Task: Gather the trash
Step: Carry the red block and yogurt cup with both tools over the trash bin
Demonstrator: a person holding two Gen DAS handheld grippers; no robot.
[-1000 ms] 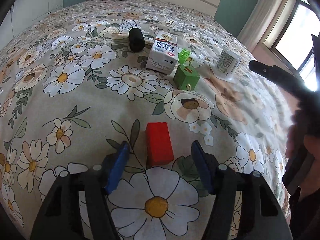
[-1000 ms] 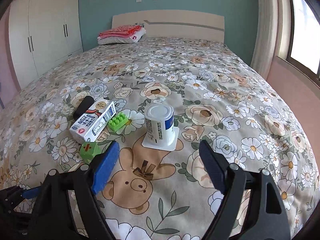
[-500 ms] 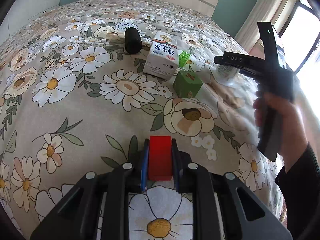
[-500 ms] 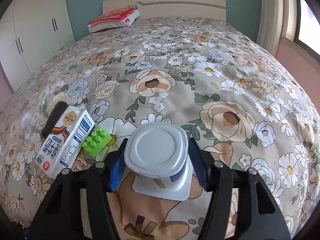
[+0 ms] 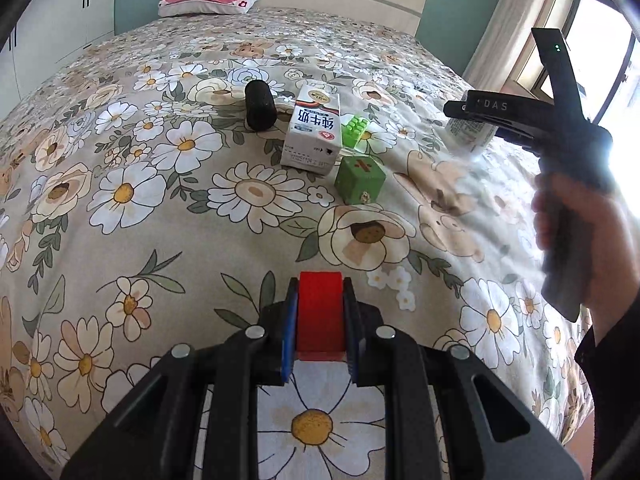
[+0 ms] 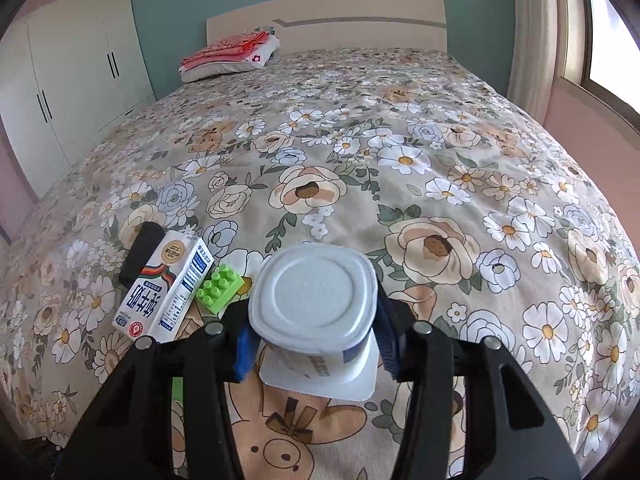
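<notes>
Left gripper (image 5: 319, 320) clenched on red block (image 5: 320, 312); right gripper (image 6: 314, 344) clamps yogurt cup (image 6: 314, 304). Milk carton (image 6: 164, 292) at 9 o'clock; bed (image 6: 440, 168) open toward 12.

Floral bed (image 6: 400, 128), teal wall (image 6: 192, 0), white wardrobe (image 6: 68, 72)

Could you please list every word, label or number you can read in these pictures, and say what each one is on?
"纯牛奶": large characters on the milk carton.
"DAS": white letters on the right gripper; anything before them is cut off.
Date code on the carton's lower edge: too blurred to read.
Small print on the carton's side and on the yogurt cup: too small to read.
</notes>
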